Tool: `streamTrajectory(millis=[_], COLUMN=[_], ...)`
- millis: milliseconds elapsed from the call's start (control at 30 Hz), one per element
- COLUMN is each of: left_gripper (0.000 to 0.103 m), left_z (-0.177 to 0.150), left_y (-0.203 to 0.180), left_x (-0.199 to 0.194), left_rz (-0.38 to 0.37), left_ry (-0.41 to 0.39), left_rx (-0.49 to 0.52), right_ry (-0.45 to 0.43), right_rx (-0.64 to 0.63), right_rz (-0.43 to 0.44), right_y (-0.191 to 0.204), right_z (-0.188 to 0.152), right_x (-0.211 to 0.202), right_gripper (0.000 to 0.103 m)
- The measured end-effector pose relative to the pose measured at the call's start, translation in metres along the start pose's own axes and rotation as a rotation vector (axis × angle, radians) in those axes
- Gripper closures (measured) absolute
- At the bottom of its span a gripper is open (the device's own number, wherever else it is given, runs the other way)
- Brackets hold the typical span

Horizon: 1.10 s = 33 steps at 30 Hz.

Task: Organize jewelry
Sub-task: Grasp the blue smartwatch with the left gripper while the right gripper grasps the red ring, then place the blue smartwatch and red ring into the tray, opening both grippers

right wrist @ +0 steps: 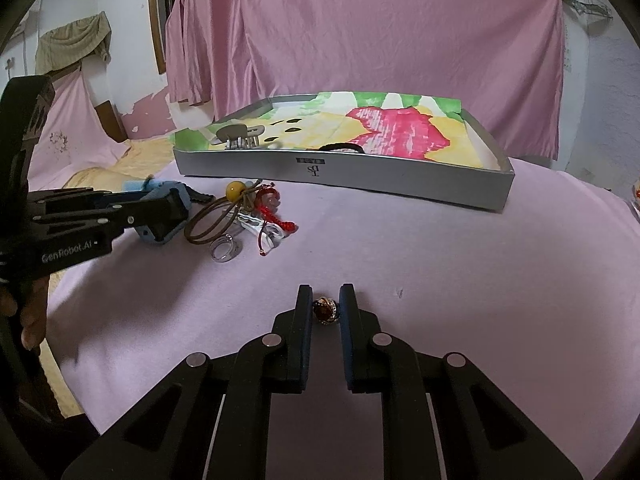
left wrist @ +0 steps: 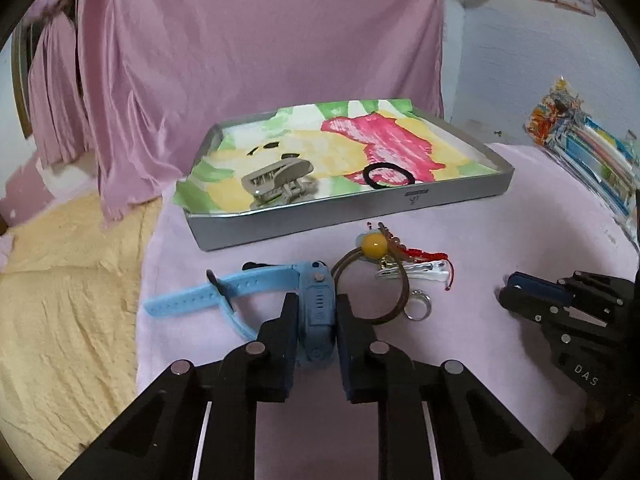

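So my grey tray (left wrist: 352, 222) has a painted paper liner, with a beige claw clip (left wrist: 278, 184) and a black hair tie (left wrist: 388, 175) in it. My left gripper (left wrist: 318, 312), marked "GenRobot.AI", is clamped on the blue watch (left wrist: 316, 316) on the pink cloth (right wrist: 440, 264). My right gripper (right wrist: 326, 308) is pinching a red-stone ring (right wrist: 326, 312) nearer me.

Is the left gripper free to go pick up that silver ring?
Probably not yet: the left gripper is shut on the blue watch, though the silver ring lies uncovered just beside it.
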<state>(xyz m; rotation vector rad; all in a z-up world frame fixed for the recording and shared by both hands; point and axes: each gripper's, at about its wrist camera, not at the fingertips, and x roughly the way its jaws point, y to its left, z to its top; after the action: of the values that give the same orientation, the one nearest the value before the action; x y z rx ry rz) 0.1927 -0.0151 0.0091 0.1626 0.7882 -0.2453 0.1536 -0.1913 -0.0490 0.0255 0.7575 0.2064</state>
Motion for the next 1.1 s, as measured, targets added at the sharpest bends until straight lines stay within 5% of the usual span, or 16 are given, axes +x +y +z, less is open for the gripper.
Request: streamTrajectory(millis=[200,367,667,1100], left_gripper=[0.087,0.087,0.087,0.087], left_z=[-0.003,0.004,0.061,0.109], left_y=[0.001,0.002,0.005,-0.015], left_x=[-0.009,-0.028,-0.027,0.049], left_rz=[-0.061,-0.094,-0.165,-0.274], left_ry=[-0.018,-0.113,-0.246,-0.122], left_rx=[-0.066,-0.128,-0.188,-0.212], right_ry=[-0.028,-0.096,-0.178,-0.079], right_rx=[0.022,0.018,0.024,0.116], right_rz=[0.039,0.059,0.086,0.086], right_y=[-0.004,-0.007,-0.034,-0.074], right_z=[0.002,0.021,0.08,0.112], right_x=[-0.006,-0.018,-0.015,0.05], right_gripper=[0.091,0.091,0.091,0.091])
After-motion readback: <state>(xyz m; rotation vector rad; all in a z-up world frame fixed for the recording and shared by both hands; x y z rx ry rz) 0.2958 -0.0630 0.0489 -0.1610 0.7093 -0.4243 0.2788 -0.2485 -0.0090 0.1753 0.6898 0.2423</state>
